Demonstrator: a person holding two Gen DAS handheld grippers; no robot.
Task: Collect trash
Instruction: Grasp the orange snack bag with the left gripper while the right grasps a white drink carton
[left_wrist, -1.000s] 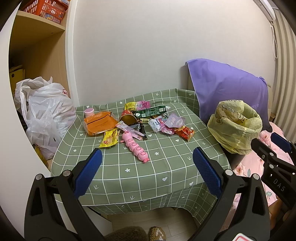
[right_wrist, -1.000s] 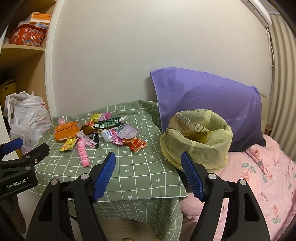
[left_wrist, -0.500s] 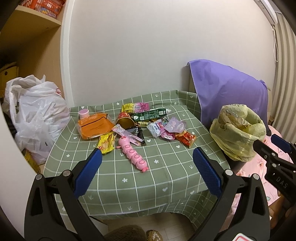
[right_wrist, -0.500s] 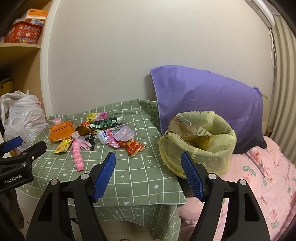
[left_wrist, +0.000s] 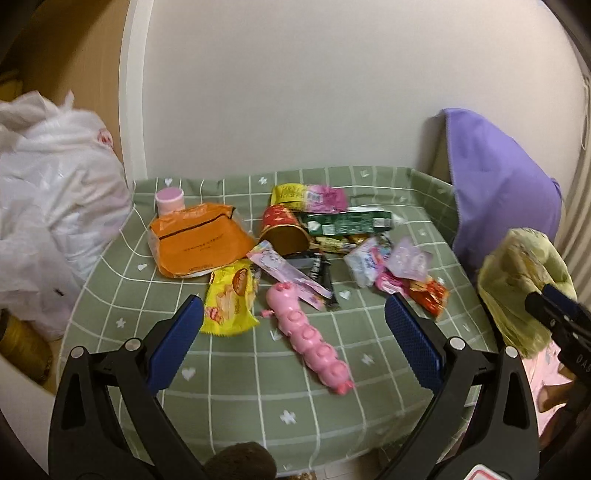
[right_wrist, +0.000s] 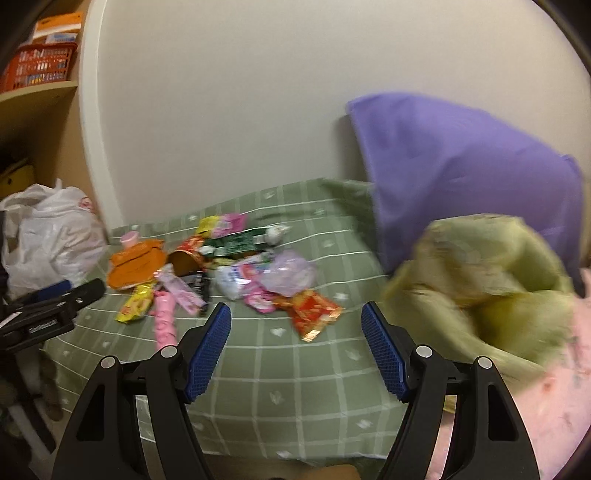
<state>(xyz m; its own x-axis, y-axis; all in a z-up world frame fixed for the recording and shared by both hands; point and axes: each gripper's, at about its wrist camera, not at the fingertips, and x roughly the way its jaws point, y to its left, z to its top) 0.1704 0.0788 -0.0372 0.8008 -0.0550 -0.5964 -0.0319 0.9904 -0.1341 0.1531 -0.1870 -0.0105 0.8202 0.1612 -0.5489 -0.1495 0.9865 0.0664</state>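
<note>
A heap of wrappers lies on the green checked tablecloth (left_wrist: 236, 373): an orange packet (left_wrist: 199, 242), a yellow snack bag (left_wrist: 229, 295), a pink caterpillar-shaped wrapper (left_wrist: 310, 339), a red and gold cup (left_wrist: 282, 232), a green wrapper (left_wrist: 347, 223) and a red packet (right_wrist: 312, 310). A yellow bin bag (right_wrist: 484, 284) stands open at the table's right end. My left gripper (left_wrist: 293, 336) is open above the table's front, over the pink wrapper. My right gripper (right_wrist: 295, 350) is open too, just short of the red packet. Neither holds anything.
A white plastic bag (left_wrist: 48, 206) bulges at the table's left. A purple pillow (right_wrist: 454, 166) leans on the wall behind the bin bag, with pink bedding (right_wrist: 546, 402) below it. An orange basket (right_wrist: 37, 68) sits on a shelf up left.
Both grippers have moved forward toward the table, so the trash looks larger and nearer. Their jaws stay open. The views are blurred by motion.
</note>
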